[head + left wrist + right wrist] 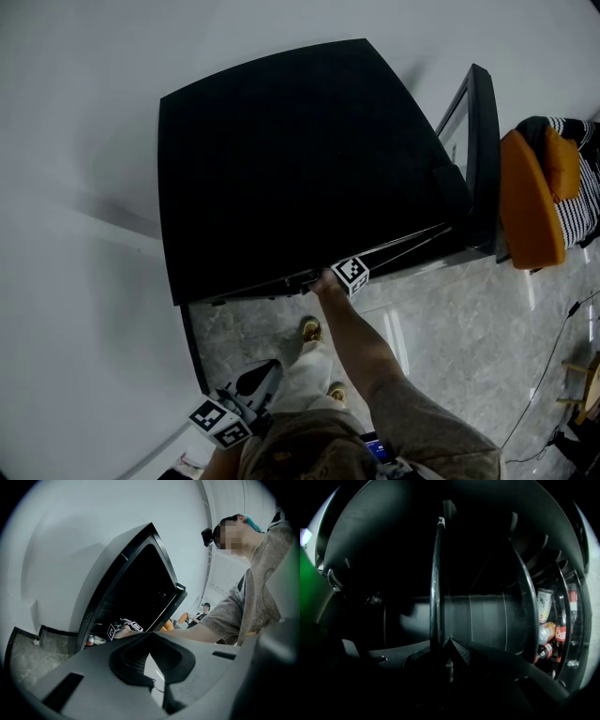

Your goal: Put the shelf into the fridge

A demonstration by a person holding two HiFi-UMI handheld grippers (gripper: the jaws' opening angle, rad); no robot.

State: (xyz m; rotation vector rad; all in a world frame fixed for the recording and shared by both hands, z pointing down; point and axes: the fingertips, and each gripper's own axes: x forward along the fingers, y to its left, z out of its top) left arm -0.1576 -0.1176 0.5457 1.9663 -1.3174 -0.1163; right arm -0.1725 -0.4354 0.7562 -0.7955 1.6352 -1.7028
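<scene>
The black fridge (281,159) stands against the wall with its door (480,159) swung open at the right. My right gripper (352,274) is at the fridge's open front, shut on the front rim of the glass shelf (403,246). In the right gripper view the shelf (437,583) runs away from the jaws into the dark fridge interior, its rim clamped at my right gripper (447,651). My left gripper (270,370) hangs low by the person's leg, shut with nothing in it. The left gripper (151,665) looks toward the fridge (136,588) from the side.
Several drink bottles (548,634) stand inside the fridge at the right. An orange chair (530,197) with a striped cloth sits beyond the door. A cable (553,366) lies on the marble floor. White wall runs along the left.
</scene>
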